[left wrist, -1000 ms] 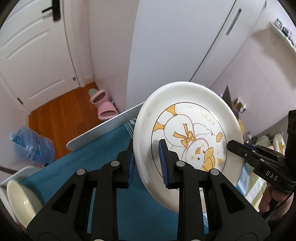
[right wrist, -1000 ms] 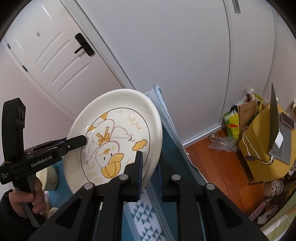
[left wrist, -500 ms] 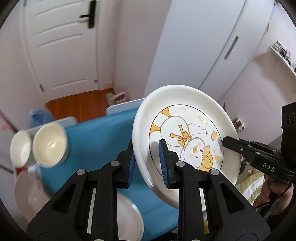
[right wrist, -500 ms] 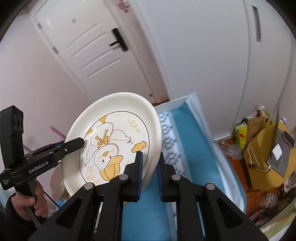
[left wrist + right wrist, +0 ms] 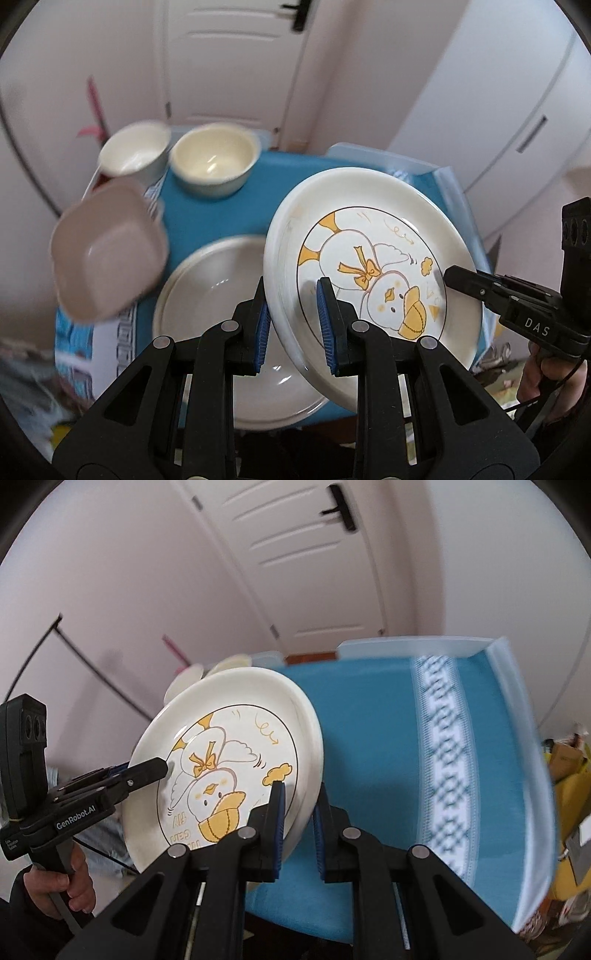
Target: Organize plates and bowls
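A white plate with a yellow duck drawing (image 5: 373, 266) is held tilted in the air above the blue table (image 5: 236, 214). My left gripper (image 5: 293, 314) is shut on its near rim. My right gripper (image 5: 298, 812) is shut on the opposite rim of the same duck plate (image 5: 229, 760); it also shows in the left wrist view (image 5: 452, 277). Below the duck plate a plain white plate (image 5: 218, 291) lies on the table. Two cream bowls (image 5: 214, 162) (image 5: 135, 153) stand at the table's far left, and a beige square bowl (image 5: 107, 251) stands left of the plain plate.
The table has a blue cloth with a white patterned stripe (image 5: 447, 760) and a raised pale edge (image 5: 413, 646). A white door (image 5: 236, 62) and a white wardrobe (image 5: 509, 103) stand behind it. Yellow bags and clutter (image 5: 569, 775) lie on the floor to the right.
Both grippers have swung down and left with the duck plate. The bowls and the plain white plate have come into the left wrist view, with the duck plate now over the plain plate.
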{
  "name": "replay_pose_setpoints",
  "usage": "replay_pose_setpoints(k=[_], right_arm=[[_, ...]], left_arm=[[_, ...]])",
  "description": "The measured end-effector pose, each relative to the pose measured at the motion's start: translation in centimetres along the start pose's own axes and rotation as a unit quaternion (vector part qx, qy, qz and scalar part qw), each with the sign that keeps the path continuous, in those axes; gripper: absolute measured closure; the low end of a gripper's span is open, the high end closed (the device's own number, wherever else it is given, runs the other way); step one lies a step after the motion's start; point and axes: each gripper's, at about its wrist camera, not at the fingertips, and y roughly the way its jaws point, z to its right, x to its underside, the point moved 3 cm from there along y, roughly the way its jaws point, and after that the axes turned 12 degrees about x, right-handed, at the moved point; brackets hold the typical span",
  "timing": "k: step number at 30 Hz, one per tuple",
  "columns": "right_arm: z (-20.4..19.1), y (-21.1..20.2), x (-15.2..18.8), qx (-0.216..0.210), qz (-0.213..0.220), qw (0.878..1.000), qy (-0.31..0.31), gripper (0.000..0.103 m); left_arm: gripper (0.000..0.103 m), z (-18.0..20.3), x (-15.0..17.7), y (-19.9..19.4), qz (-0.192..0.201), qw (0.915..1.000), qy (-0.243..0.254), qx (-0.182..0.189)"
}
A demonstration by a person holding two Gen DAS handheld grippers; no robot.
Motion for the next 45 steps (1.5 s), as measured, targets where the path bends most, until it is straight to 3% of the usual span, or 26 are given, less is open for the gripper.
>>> replay_pose_setpoints(k=[8,16,32,40,45], right_arm=[[-3.2,4.8,2.2,-0.009,-0.030,0.998,-0.052,0.090],[-5.1,6.1,2.1,0.004,-0.034,0.995,-0.094,0.090],[-6.3,6.5,1.8,0.016,-0.033,0.992,-0.119,0.090],[-7.2,7.8,2.1,0.019,-0.037,0.990,-0.136,0.090],[-7.3,8.2,2.5,0.027,-0.039,0.988,-0.145,0.090]], left_arm=[[0.081,-4.4,4.5,1.3,-0.015,0.9985,-0.050,-0.018],[0.081,-7.3,5.2,3.4,-0.025,0.9964,-0.075,-0.028],[0.081,-6.9,5.7,5.3,-0.065,0.9921,-0.037,-0.100],[0.081,-6.6,5.2,5.5,-0.081,0.9830,0.007,-0.165],[0.081,-6.6,5.2,5.3,-0.085,0.9801,0.017,-0.178]])
